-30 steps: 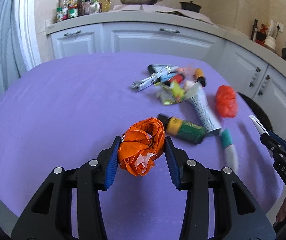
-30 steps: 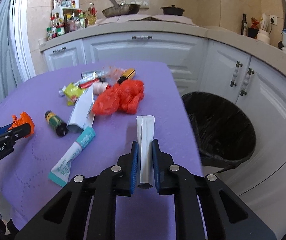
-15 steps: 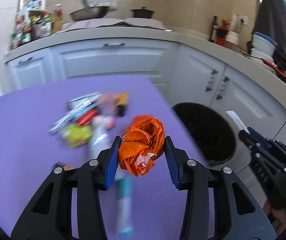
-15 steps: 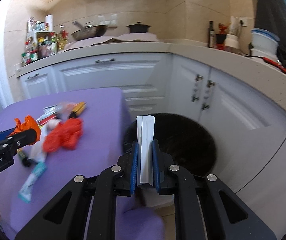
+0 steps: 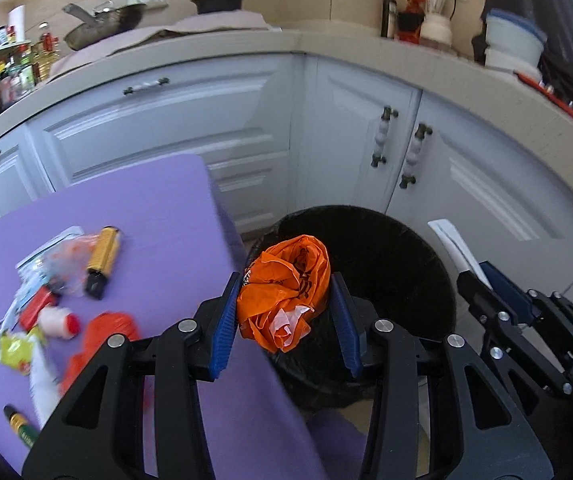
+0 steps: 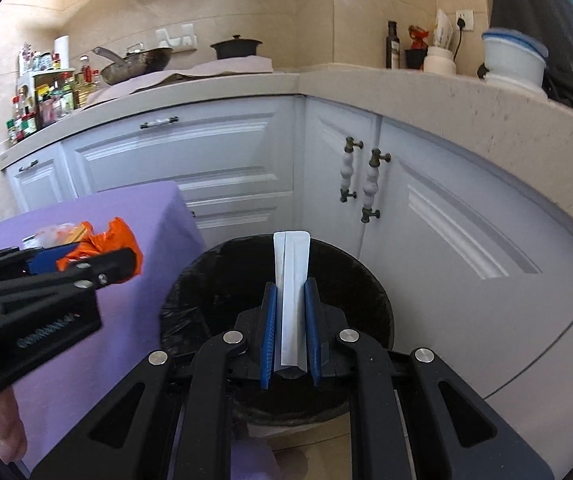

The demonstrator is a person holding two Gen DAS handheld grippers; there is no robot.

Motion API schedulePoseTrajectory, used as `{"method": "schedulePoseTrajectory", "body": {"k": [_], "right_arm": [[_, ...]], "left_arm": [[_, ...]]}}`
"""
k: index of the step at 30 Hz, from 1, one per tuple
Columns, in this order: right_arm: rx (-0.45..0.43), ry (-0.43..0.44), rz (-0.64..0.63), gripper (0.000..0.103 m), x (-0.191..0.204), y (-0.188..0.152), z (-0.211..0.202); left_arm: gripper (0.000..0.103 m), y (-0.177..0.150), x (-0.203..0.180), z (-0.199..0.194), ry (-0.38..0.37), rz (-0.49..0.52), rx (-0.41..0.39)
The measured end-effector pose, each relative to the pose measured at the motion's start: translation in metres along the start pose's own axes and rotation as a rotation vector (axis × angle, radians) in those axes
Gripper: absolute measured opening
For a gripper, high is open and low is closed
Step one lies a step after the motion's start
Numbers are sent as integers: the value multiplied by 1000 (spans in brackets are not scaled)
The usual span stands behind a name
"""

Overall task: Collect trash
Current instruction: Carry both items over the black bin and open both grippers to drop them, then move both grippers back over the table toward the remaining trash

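Left tool point(image 5: 284, 308) grips orange bag point(image 5: 286, 288), right tool point(image 6: 289, 328) pinches white wrapper point(image 6: 291, 280), both over bin point(image 6: 366, 280) to drop.

— What colours are on the left gripper point(image 5: 284, 312)?
— Black frame, blue pads on the fingers point(image 5: 226, 320), and a crumpled orange bag point(image 5: 282, 288) with white patches and dark print.
— And the right gripper point(image 6: 289, 328)?
— Same black and blue, with a plain white wrapper point(image 6: 291, 280).
— The bin point(image 6: 214, 280)?
— Black liner, glossy.
— The table point(image 5: 158, 208)?
— Purple cloth, carrying a gold-and-black tube point(image 5: 102, 260), a red crumpled bag point(image 5: 102, 340) and a yellow-green packet point(image 5: 16, 348).
— Behind?
— White cabinets point(image 6: 446, 208), beige counter point(image 6: 426, 92).
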State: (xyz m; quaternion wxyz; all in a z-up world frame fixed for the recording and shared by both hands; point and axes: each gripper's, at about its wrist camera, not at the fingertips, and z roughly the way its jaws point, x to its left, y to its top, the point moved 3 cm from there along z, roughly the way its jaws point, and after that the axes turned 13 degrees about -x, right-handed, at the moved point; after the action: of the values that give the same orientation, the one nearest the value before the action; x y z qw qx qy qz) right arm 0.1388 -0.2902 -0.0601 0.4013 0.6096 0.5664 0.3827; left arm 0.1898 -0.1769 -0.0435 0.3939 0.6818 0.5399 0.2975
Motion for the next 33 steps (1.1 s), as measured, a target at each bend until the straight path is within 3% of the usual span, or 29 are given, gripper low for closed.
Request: {"method": "schedulePoseTrajectory", "body": {"k": [6, 8, 10, 13, 17, 25, 33], "right_arm": [[35, -2, 16, 15, -15, -6, 34], [45, -2, 33, 18, -19, -10, 45], [64, 0, 43, 27, -22, -14, 53], [60, -12, 51, 45, -25, -16, 56], [55, -23, 53, 45, -25, -14, 52], [33, -30, 53, 45, -20, -4, 31], [9, -1, 33, 45, 9, -2, -13]], "left_arm": [[43, -4, -12, 46, 24, 10, 88], [52, -6, -13, 54, 28, 7, 101], [68, -7, -14, 60, 40, 10, 106], [69, -9, -13, 66, 40, 5, 124], [69, -6, -9, 65, 50, -5, 118], [69, 2, 11, 16, 61, -2, 39], [69, -14, 56, -50, 112, -33, 3]]}}
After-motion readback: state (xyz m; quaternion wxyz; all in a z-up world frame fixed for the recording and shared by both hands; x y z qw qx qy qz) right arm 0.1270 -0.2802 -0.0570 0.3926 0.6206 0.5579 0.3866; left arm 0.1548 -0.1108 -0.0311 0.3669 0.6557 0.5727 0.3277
